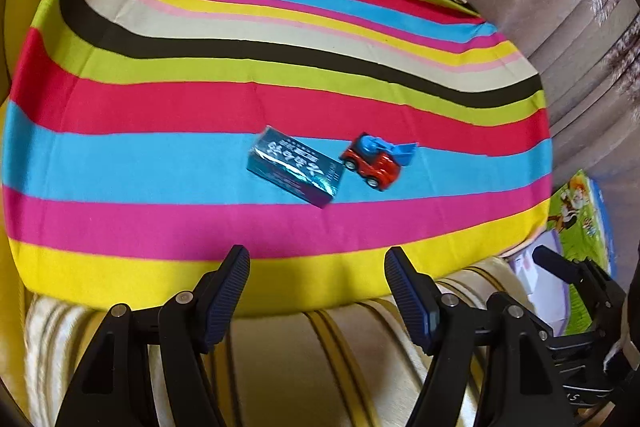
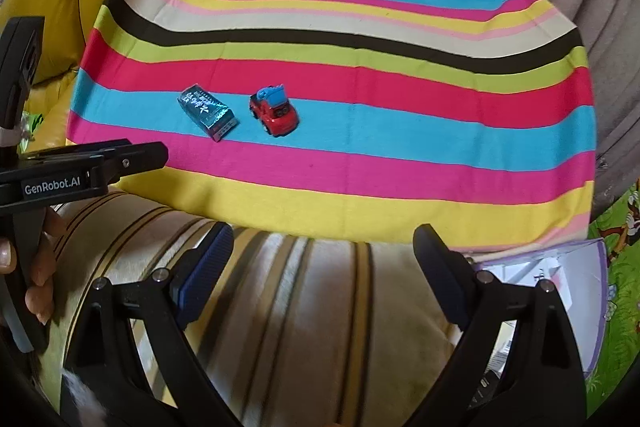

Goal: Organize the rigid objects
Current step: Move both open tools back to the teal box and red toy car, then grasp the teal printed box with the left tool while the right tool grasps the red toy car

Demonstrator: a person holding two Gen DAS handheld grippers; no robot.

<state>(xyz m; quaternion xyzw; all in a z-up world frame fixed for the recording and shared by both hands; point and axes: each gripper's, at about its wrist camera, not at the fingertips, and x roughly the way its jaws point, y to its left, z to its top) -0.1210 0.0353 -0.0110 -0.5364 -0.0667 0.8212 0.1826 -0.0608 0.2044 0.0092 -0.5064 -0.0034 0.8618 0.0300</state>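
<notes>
Both my left gripper (image 1: 316, 263) and right gripper (image 2: 324, 243) hang spread wide, nothing held. The toy car (image 1: 374, 163), mid-cloth (image 1: 120, 163), looks light, hard and rolly, so I'd pinch its sides; the small box (image 1: 295, 167) is stiff.

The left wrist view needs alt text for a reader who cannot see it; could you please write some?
A small teal box and a red toy truck lie close together on a brightly striped cloth. In the foreground, the left hand-held gripper is open and empty, short of both.
</notes>
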